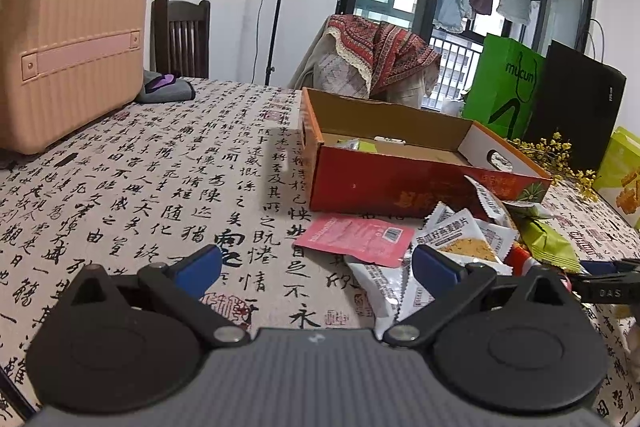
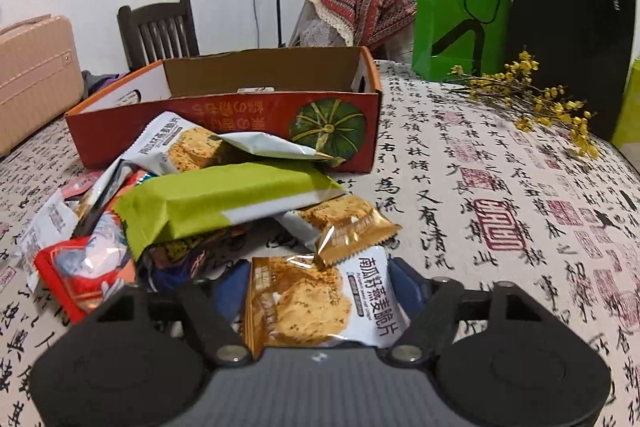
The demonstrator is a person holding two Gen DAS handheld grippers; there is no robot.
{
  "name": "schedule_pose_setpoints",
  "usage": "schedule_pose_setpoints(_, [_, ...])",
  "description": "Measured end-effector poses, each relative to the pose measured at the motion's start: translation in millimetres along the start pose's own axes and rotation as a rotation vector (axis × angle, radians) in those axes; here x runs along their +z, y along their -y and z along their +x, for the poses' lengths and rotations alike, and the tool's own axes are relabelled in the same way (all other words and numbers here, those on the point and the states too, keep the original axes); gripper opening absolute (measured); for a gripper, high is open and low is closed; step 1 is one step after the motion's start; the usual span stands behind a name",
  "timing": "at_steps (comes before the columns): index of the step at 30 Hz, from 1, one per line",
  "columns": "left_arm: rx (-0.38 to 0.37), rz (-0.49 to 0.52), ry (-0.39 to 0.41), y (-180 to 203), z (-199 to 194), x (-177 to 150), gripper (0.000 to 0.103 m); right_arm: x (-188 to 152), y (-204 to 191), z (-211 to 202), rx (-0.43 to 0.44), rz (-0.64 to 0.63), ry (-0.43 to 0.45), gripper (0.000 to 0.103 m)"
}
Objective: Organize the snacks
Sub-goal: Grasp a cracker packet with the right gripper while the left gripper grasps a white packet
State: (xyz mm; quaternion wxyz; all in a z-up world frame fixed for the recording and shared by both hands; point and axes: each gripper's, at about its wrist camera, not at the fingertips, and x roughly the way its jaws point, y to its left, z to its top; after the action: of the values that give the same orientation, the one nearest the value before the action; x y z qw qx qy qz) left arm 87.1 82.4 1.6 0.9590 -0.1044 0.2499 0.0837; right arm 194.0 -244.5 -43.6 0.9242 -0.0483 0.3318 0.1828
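While the left tongs (image 1: 316, 261) hang spread wide over the tabletop (image 1: 168, 163) with nothing between their blue tips, the action is on the other side. The right tongs (image 2: 320, 283) sit low at the near edge of the snack pile, their tips on either side of a white-and-gold oat crisp packet (image 2: 320, 301); they flank it closely, but I cannot tell whether they are pinching it.

The red cardboard box (image 2: 224, 131) is our landmark. It stands open on the calligraphy-print cloth, and from the left view a few small packets (image 1: 356, 145) lie inside on its floor. Just in front of the box, the pile: a long green wrapper (image 2: 224, 199) lies across the top, a white packet (image 2: 192, 143) leans against the box's front wall, a red packet (image 2: 84, 275) sits at the pile's left edge. A pink sachet (image 1: 356, 239) lies flat just in front of the box.

Behind the box, a green paper bag (image 2: 460, 15) stands beside a black one (image 2: 572, 39), with yellow dried flowers (image 2: 532, 95) lying near them.
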Motion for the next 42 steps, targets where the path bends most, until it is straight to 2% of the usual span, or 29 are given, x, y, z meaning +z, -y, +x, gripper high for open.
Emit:
schedule_pose_setpoints(4, [0.007,-0.012,-0.011,-3,2,-1,0.103,-7,3,-10,-0.007,0.032,0.026,0.064])
schedule_pose_setpoints(6, [0.007,-0.013,-0.009,-3,2,-1,0.103,-11,6,-15,-0.017,0.052,0.037,0.054])
schedule_pose_setpoints(11, [0.003,-0.005,-0.008,-1,1,-1,0.103,-18,11,-25,-0.034,0.082,0.065,0.051])
schedule_pose_setpoints(19, [0.0,0.012,-0.015,7,1,-1,0.103,-22,13,-49,-0.052,0.093,0.149,0.05])
schedule_pose_setpoints(27, [-0.025,0.035,-0.055,20,9,-2,0.103,-26,10,-61,-0.055,0.089,0.19,0.05])
schedule_pose_setpoints(34, [-0.101,0.096,-0.074,53,16,-4,0.103,-29,9,-69,-0.052,0.088,0.212,0.05])
schedule_pose_setpoints(42, [-0.125,0.184,-0.109,90,35,-13,0.103,-35,9,-78,-0.039,0.092,0.225,0.051])
